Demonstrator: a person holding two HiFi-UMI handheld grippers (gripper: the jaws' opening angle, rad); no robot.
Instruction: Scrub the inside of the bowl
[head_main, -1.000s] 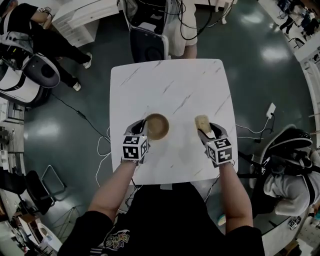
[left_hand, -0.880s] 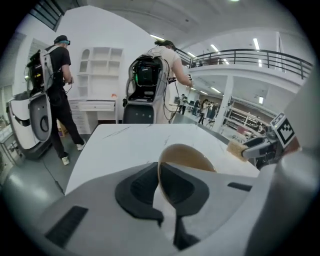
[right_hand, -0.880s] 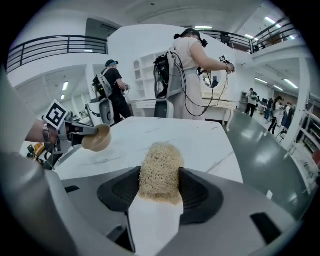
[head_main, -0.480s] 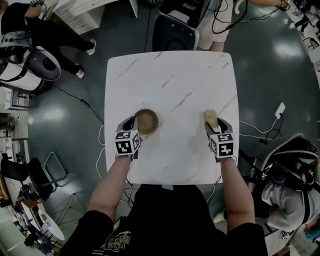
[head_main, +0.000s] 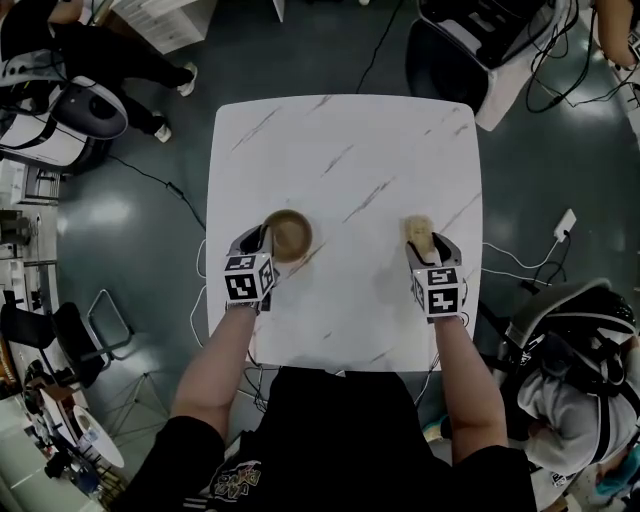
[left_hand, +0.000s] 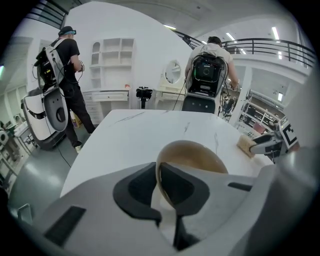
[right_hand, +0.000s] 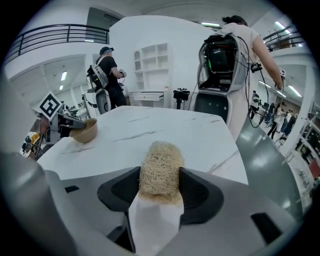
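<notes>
A tan wooden bowl (head_main: 288, 233) rests low over the left half of the white marble table (head_main: 345, 150). My left gripper (head_main: 262, 240) is shut on its near rim. In the left gripper view the rim (left_hand: 159, 172) stands between the two pads. The jaws have just been opening a little, with the rim still between them. My right gripper (head_main: 420, 243) is shut on a straw-coloured fibre scrubber (head_main: 417, 229) above the right half of the table. The scrubber (right_hand: 160, 167) sticks out past the pads. The bowl (right_hand: 84, 131) shows far left in the right gripper view.
A dark chair (head_main: 450, 60) stands beyond the table's far right corner. People with backpack rigs (left_hand: 207, 70) stand around the table. Cables and a power strip (head_main: 565, 222) lie on the floor to the right.
Both hands have come down toward the table, the bowl and the scrubber still held. The bowl sits a little further left on the table than before.
</notes>
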